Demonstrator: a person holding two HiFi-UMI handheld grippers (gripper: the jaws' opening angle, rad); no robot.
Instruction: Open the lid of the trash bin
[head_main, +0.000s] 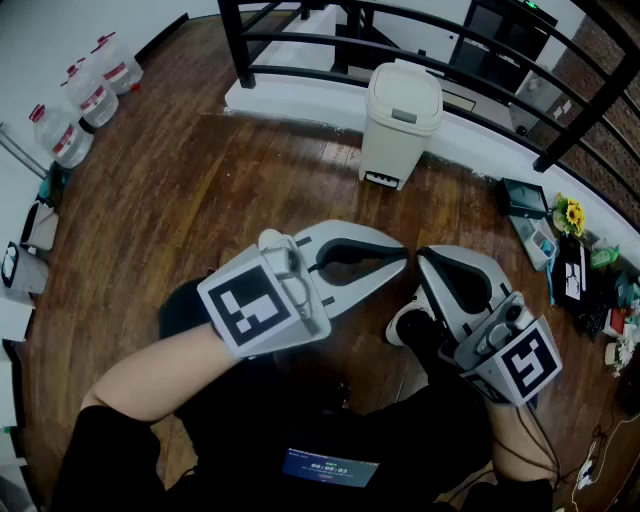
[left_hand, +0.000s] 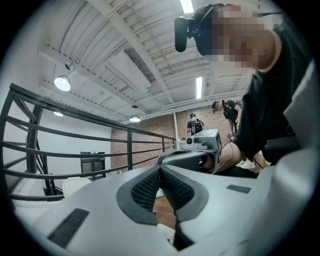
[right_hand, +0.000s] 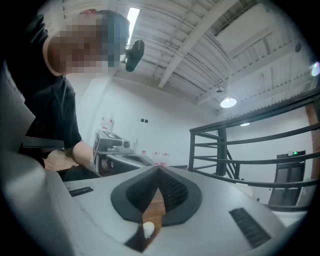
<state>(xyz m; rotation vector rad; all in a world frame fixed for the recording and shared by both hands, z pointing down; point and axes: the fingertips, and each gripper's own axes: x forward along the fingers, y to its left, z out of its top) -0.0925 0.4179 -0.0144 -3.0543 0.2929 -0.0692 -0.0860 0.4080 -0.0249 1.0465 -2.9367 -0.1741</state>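
Note:
The cream trash bin (head_main: 400, 122) stands on the wood floor by the white ledge in the head view, lid down. Both grippers are held low near my body, well short of the bin and not touching it. The left gripper (head_main: 398, 264) points right, its jaws closed tip to tip on nothing. Its own view shows the padded tips of the left gripper (left_hand: 160, 169) pressed together. The right gripper (head_main: 421, 257) points up-left, tips nearly meeting the left one's. In its own view, the right gripper (right_hand: 159, 171) also has its jaws together and empty.
A black metal railing (head_main: 440, 40) runs behind the bin along the ledge. Several water bottles (head_main: 90, 95) stand at the far left. Small clutter with a sunflower (head_main: 572, 214) lies along the right edge. A white shoe (head_main: 404, 325) shows under the right gripper.

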